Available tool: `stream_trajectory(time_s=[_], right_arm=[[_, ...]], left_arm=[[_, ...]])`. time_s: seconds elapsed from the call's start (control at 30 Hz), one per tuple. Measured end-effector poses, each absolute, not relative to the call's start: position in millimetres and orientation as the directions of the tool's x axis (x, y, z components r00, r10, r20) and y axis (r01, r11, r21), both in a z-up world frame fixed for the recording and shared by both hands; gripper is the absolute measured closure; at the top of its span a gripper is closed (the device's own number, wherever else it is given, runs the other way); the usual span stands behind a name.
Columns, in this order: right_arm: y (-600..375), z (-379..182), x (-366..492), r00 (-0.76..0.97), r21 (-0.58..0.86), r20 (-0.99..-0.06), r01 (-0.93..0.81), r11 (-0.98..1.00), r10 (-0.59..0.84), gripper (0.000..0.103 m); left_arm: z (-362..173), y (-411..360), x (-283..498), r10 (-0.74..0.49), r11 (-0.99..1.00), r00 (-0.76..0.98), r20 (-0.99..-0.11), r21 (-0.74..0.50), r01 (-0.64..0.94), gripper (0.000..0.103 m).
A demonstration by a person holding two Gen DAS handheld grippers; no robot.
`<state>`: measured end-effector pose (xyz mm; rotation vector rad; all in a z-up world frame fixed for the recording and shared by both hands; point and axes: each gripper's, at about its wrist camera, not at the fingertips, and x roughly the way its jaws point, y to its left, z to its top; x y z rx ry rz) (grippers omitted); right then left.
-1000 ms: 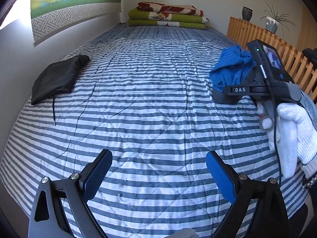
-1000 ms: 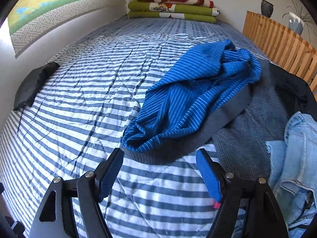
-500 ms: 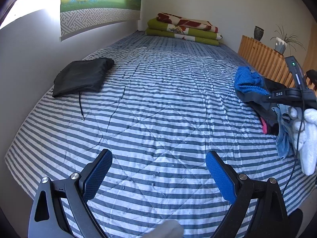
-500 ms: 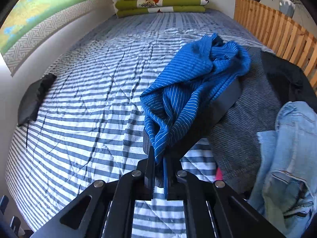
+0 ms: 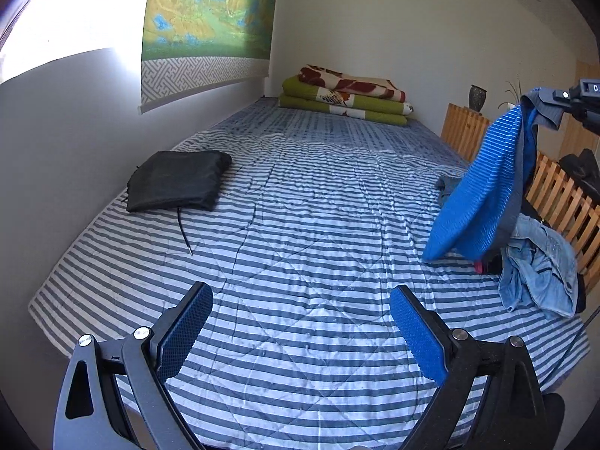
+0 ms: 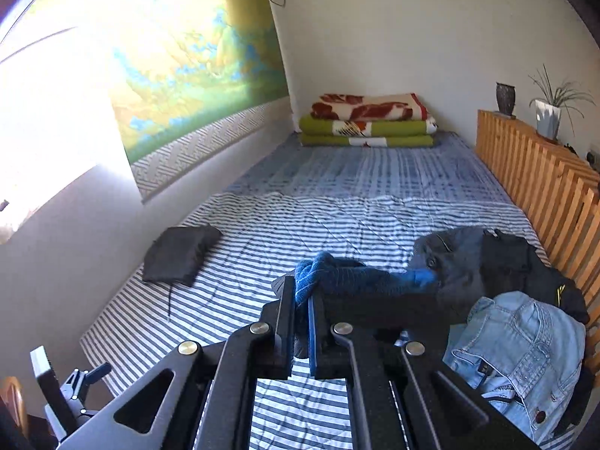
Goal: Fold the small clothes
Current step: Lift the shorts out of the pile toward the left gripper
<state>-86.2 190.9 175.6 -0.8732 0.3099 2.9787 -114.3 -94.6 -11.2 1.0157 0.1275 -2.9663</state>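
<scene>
Blue striped garment: hangs in the air at the right of the left wrist view, pinched at its top edge; its lower end reaches down to the clothes pile.
Right gripper: fingers pressed together on a bunched fold of the blue striped garment, at the centre of the right wrist view.
Left gripper: blue-padded fingers spread wide and holding nothing, at the bottom of the left wrist view, over the bedspread.
Bedspread: grey and white stripes, quilted, fills the middle of both views.
Clothes pile: pale denim piece in front, dark grey and black pieces behind, lower right, beside a wooden slatted rail.
Black pouch: lies flat at the left, near the wall.
Folded blankets: green and red stack, upper centre, at the far end of the bed.
</scene>
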Motion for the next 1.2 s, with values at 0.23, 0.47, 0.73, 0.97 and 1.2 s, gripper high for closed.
stream_trajectory(time_s=[0.23, 0.47, 0.73, 0.97, 1.2], right_arm=[[134.6, 161.6, -115.7, -0.816, 0.188, -0.565, 0.020, -0.982, -0.125, 0.098], [148.2, 94.9, -124.1, -0.718, 0.229, -0.682, -0.029, -0.973, -0.139, 0.098], [214.2, 16.8, -99.0, -0.596, 0.213, -0.801, -0.190, -0.958, -0.060, 0.095], [245.7, -22.9, -76.8, -0.508, 0.087, -0.859, -0.266, -0.960, 0.063, 0.055], [236.7, -37.4, -78.6, -0.516, 0.120, -0.856, -0.212, -0.970, 0.007, 0.054]], left_arm=[[-11.0, -104.5, -100.8, 0.014, -0.997, -0.786, -0.618, -0.068, 0.036, 0.006], [-36.4, -99.7, -109.6, 0.026, -0.998, -0.742, -0.670, -0.054, 0.014, 0.006], [-69.0, -73.0, -132.1, 0.054, -0.999, -0.682, -0.730, -0.036, -0.040, 0.006], [-105.3, -62.1, -129.3, 0.075, -0.997, -0.614, -0.785, -0.066, -0.037, 0.006], [-131.4, -52.7, -130.4, 0.073, -0.997, -0.566, -0.821, -0.051, -0.055, 0.011]])
